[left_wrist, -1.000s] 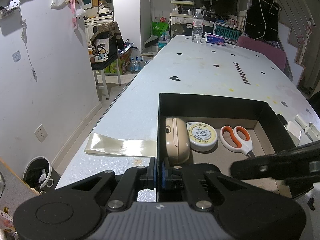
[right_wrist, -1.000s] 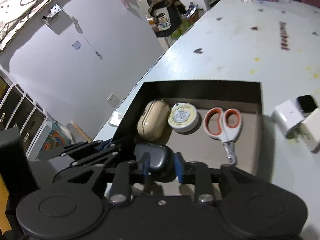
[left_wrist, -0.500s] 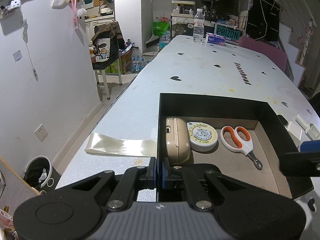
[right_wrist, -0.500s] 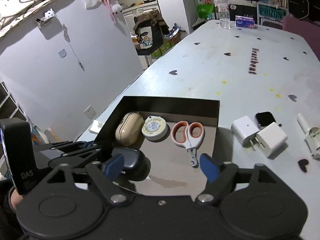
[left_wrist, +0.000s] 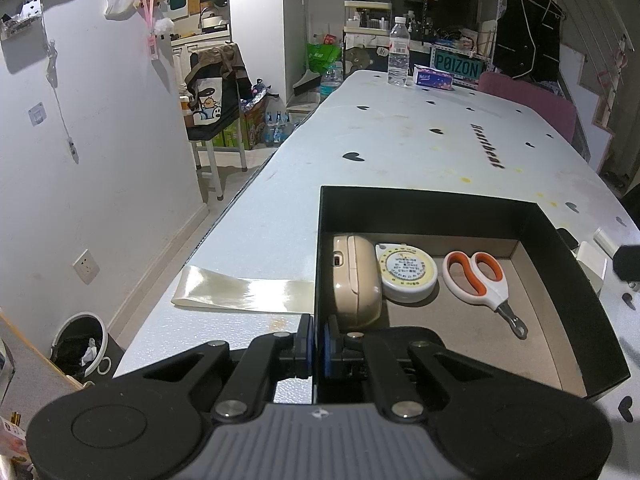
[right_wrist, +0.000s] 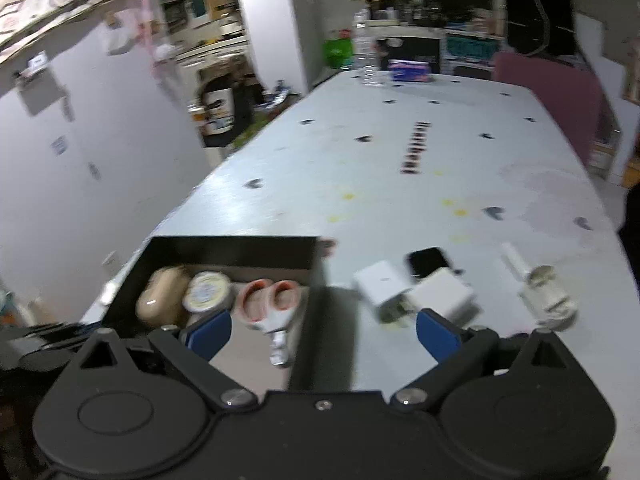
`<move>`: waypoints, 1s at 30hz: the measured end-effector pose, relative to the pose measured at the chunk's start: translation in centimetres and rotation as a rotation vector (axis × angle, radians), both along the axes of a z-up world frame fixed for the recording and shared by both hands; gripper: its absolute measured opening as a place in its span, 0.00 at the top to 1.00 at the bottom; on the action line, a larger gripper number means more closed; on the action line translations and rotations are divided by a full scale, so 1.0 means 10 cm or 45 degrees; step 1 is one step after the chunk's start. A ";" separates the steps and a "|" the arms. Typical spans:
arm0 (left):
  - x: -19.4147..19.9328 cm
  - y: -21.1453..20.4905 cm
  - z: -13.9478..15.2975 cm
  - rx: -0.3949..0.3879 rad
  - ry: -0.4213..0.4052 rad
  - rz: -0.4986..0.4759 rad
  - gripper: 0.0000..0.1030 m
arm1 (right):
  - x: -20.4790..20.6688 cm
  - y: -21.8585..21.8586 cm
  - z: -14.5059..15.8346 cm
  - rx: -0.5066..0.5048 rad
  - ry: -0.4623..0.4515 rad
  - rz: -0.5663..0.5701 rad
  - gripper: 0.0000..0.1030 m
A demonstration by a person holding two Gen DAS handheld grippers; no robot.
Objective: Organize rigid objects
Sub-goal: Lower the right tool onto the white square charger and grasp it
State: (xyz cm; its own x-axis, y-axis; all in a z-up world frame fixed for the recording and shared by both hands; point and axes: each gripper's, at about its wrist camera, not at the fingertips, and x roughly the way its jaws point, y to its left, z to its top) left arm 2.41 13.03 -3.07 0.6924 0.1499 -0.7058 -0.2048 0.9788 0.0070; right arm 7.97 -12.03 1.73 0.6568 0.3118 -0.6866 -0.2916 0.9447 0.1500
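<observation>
A black box (left_wrist: 424, 208) sits on the white table and holds a beige case (left_wrist: 356, 280), a round tape measure (left_wrist: 406, 272) and orange-handled scissors (left_wrist: 480, 280). My left gripper (left_wrist: 316, 346) is shut on the box's near left wall. My right gripper (right_wrist: 324, 330) is open and empty, raised over the box's right wall (right_wrist: 316, 300). Two white chargers (right_wrist: 412, 294), a black smartwatch (right_wrist: 428, 260) and a small clear-and-white bottle (right_wrist: 540, 284) lie on the table right of the box. The right wrist view is blurred.
A strip of shiny tape (left_wrist: 244, 292) lies on the table left of the box. A water bottle (left_wrist: 398, 54) and a tissue pack (left_wrist: 432, 78) stand at the table's far end. A pink chair (left_wrist: 532, 104) is at the right, a bin (left_wrist: 80, 344) on the floor at left.
My right gripper opened, let go of a dark case in the box, and moved back and to the right toward the loose items. My left gripper has stayed clamped on the box wall.
</observation>
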 end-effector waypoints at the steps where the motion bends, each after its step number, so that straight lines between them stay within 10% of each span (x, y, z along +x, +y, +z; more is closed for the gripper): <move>1: 0.00 0.00 0.00 0.000 0.000 0.000 0.95 | 0.02 -0.03 -0.01 -0.006 -0.001 -0.021 0.03; 16: 0.00 0.00 0.00 0.001 0.000 0.000 0.95 | 0.44 -0.60 -0.32 -0.126 0.075 -0.338 0.03; 30: 0.00 0.00 0.00 0.000 0.000 0.001 0.95 | 0.93 -0.68 -0.58 0.151 0.243 -0.395 0.20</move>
State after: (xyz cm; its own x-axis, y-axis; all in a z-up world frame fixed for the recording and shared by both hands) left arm 2.41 13.02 -3.08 0.6925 0.1504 -0.7056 -0.2052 0.9787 0.0071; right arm 17.28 -18.87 -4.08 0.5962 0.2030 -0.7767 0.0490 0.9565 0.2876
